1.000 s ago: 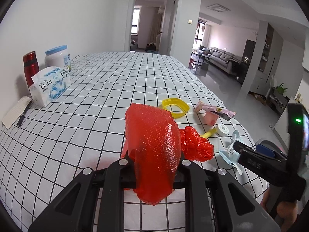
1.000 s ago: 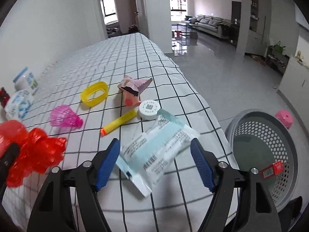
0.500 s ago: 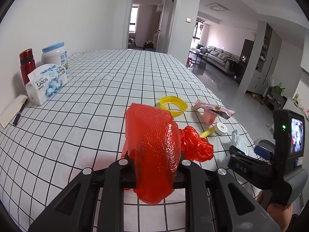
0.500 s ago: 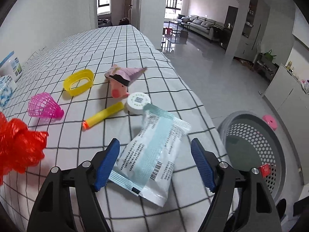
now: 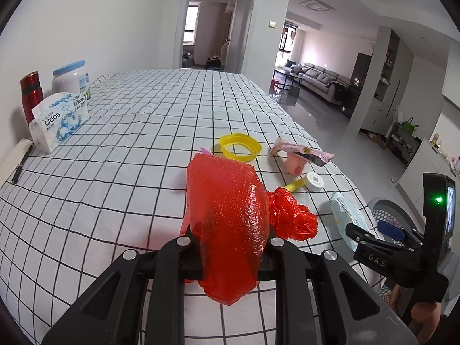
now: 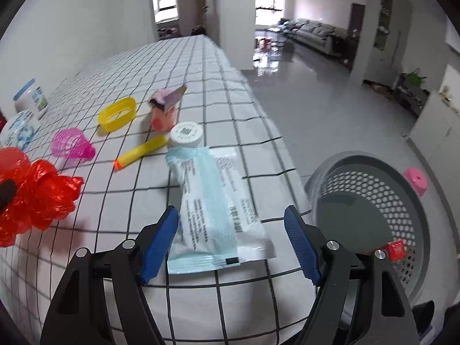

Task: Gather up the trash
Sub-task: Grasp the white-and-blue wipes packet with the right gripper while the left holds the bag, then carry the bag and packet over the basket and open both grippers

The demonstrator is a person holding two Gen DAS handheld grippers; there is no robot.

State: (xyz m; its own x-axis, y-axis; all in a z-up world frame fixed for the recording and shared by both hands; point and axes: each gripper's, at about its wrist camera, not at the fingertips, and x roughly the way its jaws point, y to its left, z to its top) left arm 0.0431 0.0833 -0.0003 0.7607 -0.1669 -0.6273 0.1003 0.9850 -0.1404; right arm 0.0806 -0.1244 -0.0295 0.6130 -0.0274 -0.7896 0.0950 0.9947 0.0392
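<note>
Both tongs are showing plainly, so starting at the left: the left gripper [image 5: 230,247] is clamping a red bubble-wrap sheet [image 5: 230,215], its jaws pinched tight on the plastic, and it is hanging above the checked tablecloth [image 5: 115,187] much as it was a second ago. Beside it a crumpled red bag [image 5: 293,215] is lying on the cloth, with a yellow ring [image 5: 240,146], a yellow foam dart [image 6: 141,152], a pink net cone [image 6: 72,145], a pink pig toy [image 6: 164,118] under a wrapper and a white round lid [image 6: 186,135] lying farther off.

Moving right, the right gripper [image 6: 231,240] is standing wide open, its blue pads on either side of a pale blue-and-white packet [image 6: 215,207] without pressing it. Over the last second this gripper has been sliding toward the table edge, so the packet is now lying lengthwise between the jaws rather than askew. That probably means the grasp is lined up and only the closing remains.

Farthest right, a grey perforated basket [image 6: 402,215] is waiting on the floor just beyond the table edge, with a small red scrap [image 6: 396,248] already inside.
</note>
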